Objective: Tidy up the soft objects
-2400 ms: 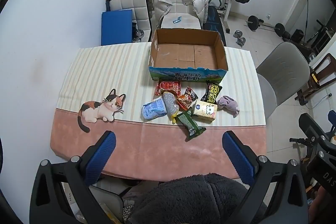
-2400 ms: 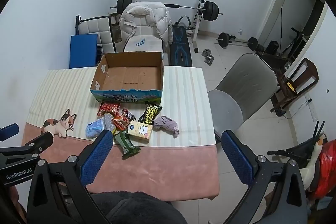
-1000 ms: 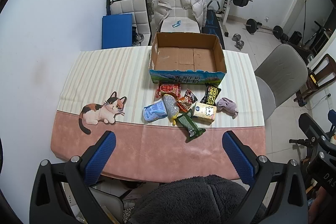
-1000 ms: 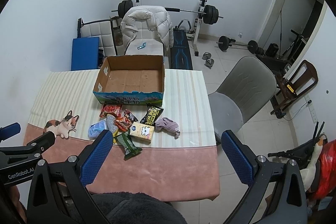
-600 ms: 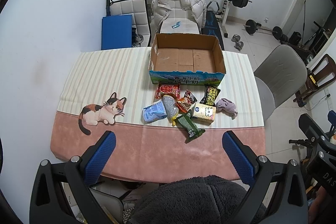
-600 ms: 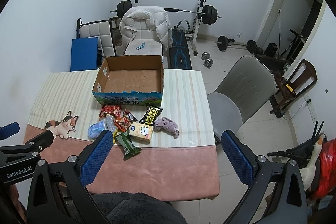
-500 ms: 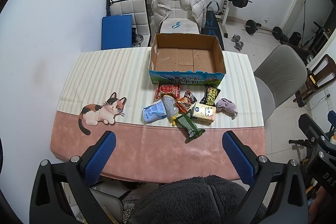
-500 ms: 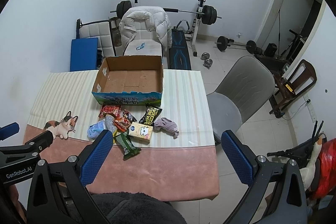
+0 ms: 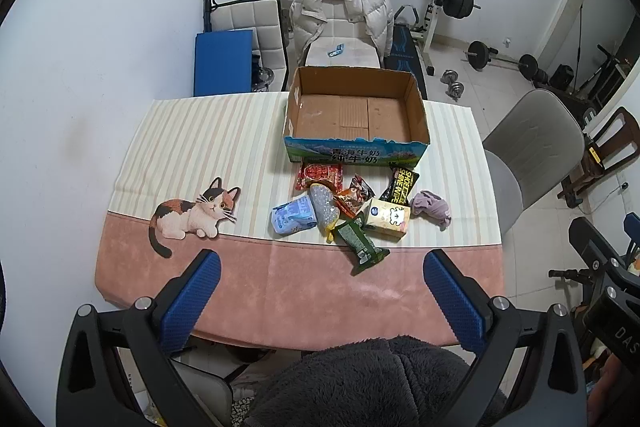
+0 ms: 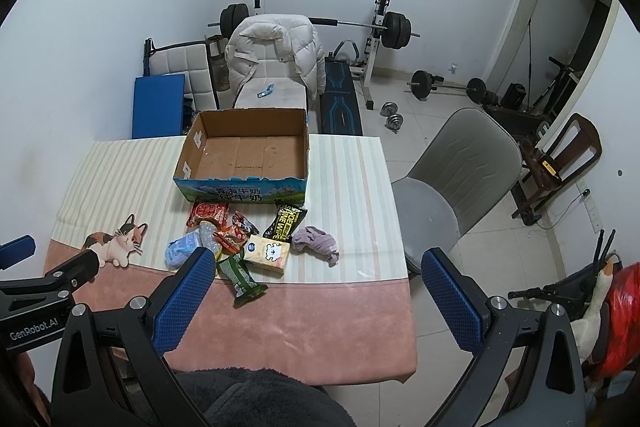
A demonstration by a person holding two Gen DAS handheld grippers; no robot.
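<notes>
Status: nothing picked yet, pre-grasp. Left gripper (image 9: pixel 320 291) and right gripper (image 10: pixel 314 281) both hover high above the near table edge, jaws wide apart and empty. Soft items sit in a loose pile on the tablecloth (image 9: pixel 192 147), just in front of the cardboard box (image 9: pixel 354 151), which is empty: red snack pack (image 9: pixel 320 175), blue pouch (image 9: pixel 294 219), green packet (image 9: pixel 362 247), yellow tissue pack (image 9: pixel 388 218), black wipe pack (image 9: pixel 403 182), purple cloth (image 9: pixel 431 207). Next move likely calls for a long descent. Purple cloth lies apart at the right, probably the easiest pinch for the right gripper, then drop into box.
</notes>
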